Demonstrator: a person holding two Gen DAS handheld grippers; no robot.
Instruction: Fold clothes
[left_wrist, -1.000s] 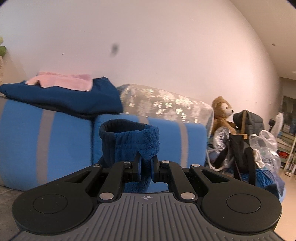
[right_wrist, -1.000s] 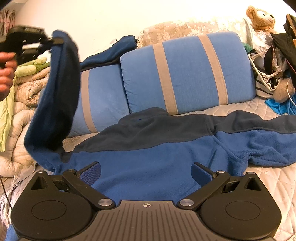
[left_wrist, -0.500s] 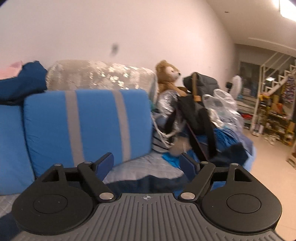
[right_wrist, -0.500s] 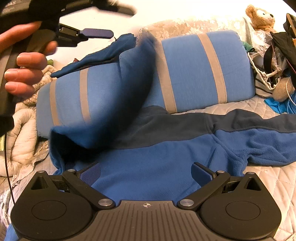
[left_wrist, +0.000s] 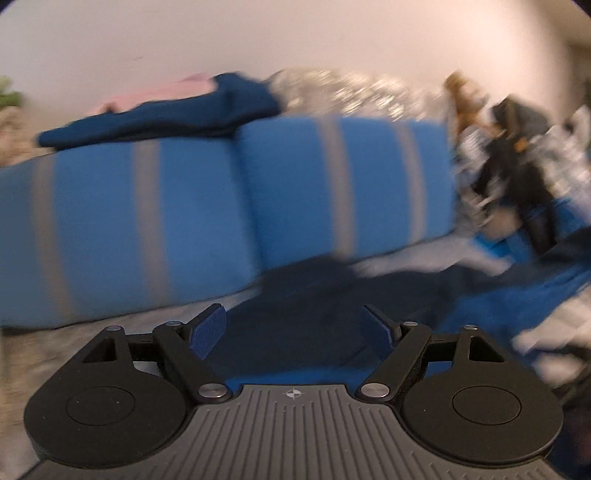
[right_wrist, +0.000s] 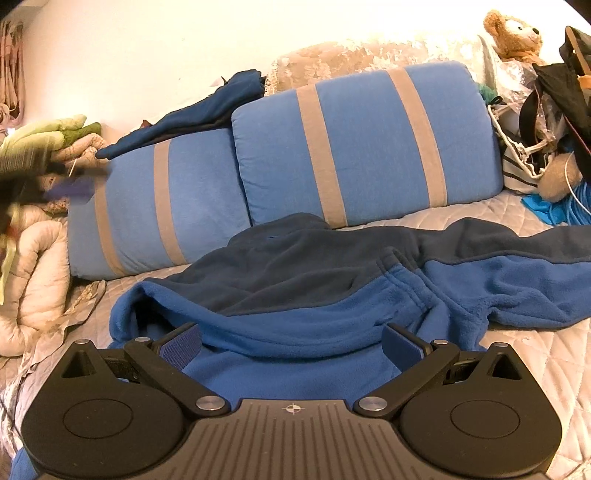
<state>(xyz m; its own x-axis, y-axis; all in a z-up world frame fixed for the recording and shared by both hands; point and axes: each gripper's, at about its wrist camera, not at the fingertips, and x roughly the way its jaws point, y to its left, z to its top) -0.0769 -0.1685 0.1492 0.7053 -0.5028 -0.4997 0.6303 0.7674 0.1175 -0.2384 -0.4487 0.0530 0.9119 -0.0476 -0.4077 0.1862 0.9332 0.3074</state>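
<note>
left tool (left_wrist: 293, 325): fingers apart, empty; view blurred.
right tool (right_wrist: 291, 345): fingers apart, empty, we hover over fleece (right_wrist: 314, 354).
fleece: flat on bed (right_wrist: 535, 354), left sleeve (right_wrist: 332, 295) across chest, so we judge right sleeve next.

No legible text, label, brand name or number in either view.

Only sign found: a small white crosshair-in-circle mark, printed at the centre front edge of the ribbed grey body of each tool, directly behind the midpoint of the two fingers. Seen on the left gripper (left_wrist: 294, 325) and, identical, on the right gripper (right_wrist: 291, 341).

Round black discs to either side of each mark carry faint dots only; nothing readable.

Left wrist view is motion-blurred, so any small print ahead of the fingers could not be resolved. Right wrist view is sharp; fabrics and cushions ahead of the fingers show no lettering.
</note>
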